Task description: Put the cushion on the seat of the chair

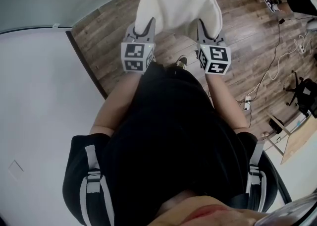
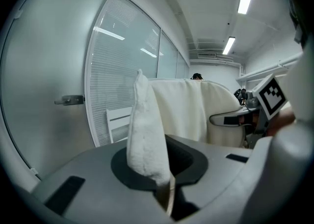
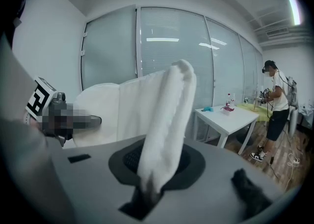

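Cream cushion (image 1: 178, 7) looked soft, light, floppy; left gripper (image 1: 142, 30) and right gripper (image 1: 207, 31) each clamped its near edge; edge pinches judged adequate, sagging likely.

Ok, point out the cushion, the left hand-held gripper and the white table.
cushion (image 1: 178, 7): head view, middle of its cream fabric.
left hand-held gripper (image 1: 142, 29): head view, between its fingertips.
white table (image 3: 235, 120): right gripper view, bare tabletop.

A: Position of the cushion (image 1: 178, 7)?
B: Ahead of the person, above the floor (image 1: 247, 36). The left gripper (image 1: 142, 29) is on its left edge, the right gripper (image 1: 207, 30) on its right edge.
A: Surroundings?
B: A table (image 1: 34, 96) to the left; cables (image 1: 277, 64) on the floor, right.
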`<state>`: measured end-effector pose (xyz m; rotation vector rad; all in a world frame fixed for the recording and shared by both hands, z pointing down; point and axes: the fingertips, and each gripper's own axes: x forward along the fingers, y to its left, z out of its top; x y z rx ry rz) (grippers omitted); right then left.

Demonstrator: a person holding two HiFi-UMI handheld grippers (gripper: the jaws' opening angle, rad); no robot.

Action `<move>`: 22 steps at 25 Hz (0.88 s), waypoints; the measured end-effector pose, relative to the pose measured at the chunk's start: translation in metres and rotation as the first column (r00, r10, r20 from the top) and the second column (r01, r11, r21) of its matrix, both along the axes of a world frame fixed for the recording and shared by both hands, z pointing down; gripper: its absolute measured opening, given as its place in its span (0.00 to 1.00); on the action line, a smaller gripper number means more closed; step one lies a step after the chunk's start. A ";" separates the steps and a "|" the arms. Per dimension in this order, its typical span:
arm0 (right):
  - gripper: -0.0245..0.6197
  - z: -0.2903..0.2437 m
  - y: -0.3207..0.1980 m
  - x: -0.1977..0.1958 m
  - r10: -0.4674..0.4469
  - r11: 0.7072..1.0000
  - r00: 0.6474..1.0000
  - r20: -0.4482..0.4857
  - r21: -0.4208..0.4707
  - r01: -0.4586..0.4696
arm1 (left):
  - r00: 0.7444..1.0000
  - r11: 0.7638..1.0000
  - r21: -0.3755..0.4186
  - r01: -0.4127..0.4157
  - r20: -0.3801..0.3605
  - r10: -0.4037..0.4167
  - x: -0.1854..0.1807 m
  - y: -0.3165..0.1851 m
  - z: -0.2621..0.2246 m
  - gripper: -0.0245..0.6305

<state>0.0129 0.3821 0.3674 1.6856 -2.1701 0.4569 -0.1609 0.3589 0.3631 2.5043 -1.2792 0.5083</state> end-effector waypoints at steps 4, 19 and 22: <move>0.13 -0.002 0.001 0.008 0.001 1.000 1.000 0.001 0.003 -0.001 | 1.000 1.000 0.003 0.002 0.000 -0.002 0.007 0.002 -0.002 0.12; 0.13 0.000 0.007 0.071 -0.039 0.999 0.999 0.018 0.011 0.039 | 0.999 0.999 0.006 0.046 0.017 -0.046 0.070 0.016 -0.002 0.12; 0.13 0.000 -0.006 0.094 -0.051 0.999 0.998 0.023 0.007 0.050 | 0.998 0.998 0.003 0.056 0.021 -0.056 0.093 0.006 -0.003 0.12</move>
